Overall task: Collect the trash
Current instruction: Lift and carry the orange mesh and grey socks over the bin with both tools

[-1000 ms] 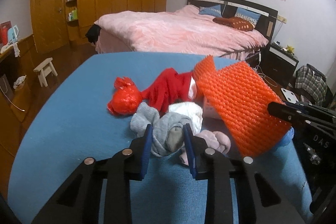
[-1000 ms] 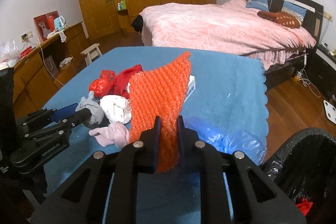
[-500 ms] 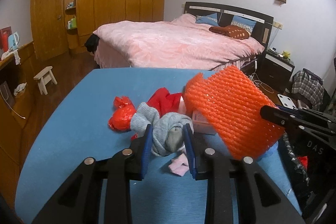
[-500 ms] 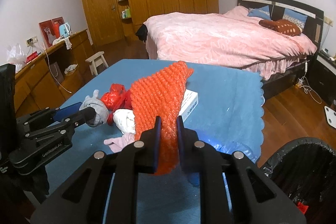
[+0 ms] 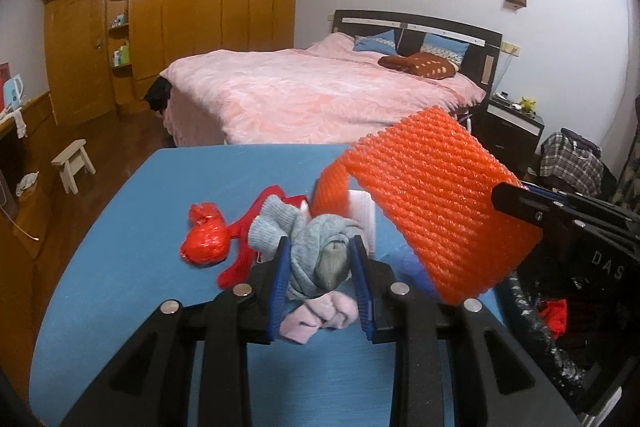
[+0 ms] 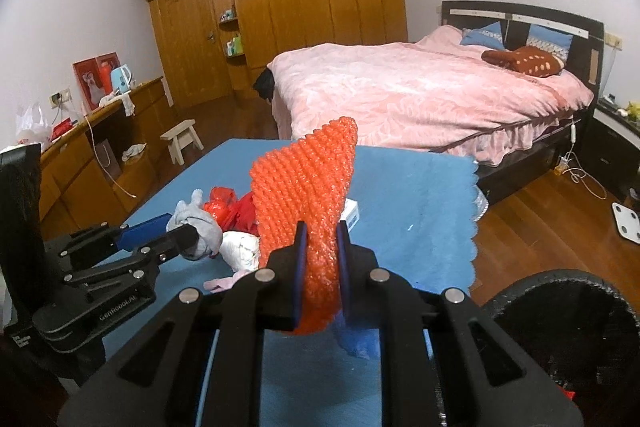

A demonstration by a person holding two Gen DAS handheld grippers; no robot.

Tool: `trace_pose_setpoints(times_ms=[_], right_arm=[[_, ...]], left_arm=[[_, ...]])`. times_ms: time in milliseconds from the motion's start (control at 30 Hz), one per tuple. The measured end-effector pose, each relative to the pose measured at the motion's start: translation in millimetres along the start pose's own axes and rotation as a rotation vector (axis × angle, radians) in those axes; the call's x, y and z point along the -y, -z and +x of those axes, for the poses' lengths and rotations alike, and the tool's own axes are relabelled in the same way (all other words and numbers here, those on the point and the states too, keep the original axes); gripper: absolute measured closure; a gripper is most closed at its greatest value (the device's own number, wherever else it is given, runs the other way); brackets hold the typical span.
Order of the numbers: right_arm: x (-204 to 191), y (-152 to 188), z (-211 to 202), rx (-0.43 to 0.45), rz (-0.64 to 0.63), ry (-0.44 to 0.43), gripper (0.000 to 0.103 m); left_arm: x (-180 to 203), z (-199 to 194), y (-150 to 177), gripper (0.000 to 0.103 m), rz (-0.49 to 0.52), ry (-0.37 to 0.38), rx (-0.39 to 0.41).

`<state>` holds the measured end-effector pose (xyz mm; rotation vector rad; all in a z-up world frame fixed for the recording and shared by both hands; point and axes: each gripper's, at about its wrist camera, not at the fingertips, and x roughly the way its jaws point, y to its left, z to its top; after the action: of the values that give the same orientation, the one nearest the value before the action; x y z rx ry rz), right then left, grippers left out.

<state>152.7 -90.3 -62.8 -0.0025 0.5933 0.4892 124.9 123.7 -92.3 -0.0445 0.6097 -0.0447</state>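
Both pairs of fingers are closed on something. On the left, the left gripper (image 5: 321, 277) has its blue fingers (image 5: 279, 281) pinched around a grey sock (image 5: 320, 251), lifted clear of the blue bench (image 5: 120, 267). Beneath and just behind it lie a pink sock (image 5: 320, 315), a knotted red plastic bag (image 5: 204, 241), a red cloth (image 5: 240, 255) and a white box (image 6: 352, 213), all near one another at the middle of the bench; a crumpled white wad (image 6: 240, 247) sits beside them in the right wrist view. Further right, the right gripper (image 6: 320, 263) is clamped narrowly on the lower end of an orange foam net (image 6: 308, 199), which stands up above the bench. At the far right, off the bench edge, is the black-lined trash bin (image 6: 560, 291), with a red scrap (image 5: 554, 315) already inside. Judging by this, collection is under way but early: two pieces are in hand and not yet binned, and several remain on the bench.
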Motion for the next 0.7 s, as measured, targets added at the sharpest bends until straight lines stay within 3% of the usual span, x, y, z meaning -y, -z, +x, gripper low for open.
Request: trace_pose_setpoints(times_ms=[400,700], right_arm=[[43.7,2.4,-38.5,0.039,0.059,0.097,0.090],[87.0,21.1,-76.8,0.047,0.108,0.208,0.090]], left_arm=[[42.0,-4.3,-14.7,0.073,0.036,0.070,0.027],[91.6,-0.8,-21.1,0.073,0.072,0.166,0.031]])
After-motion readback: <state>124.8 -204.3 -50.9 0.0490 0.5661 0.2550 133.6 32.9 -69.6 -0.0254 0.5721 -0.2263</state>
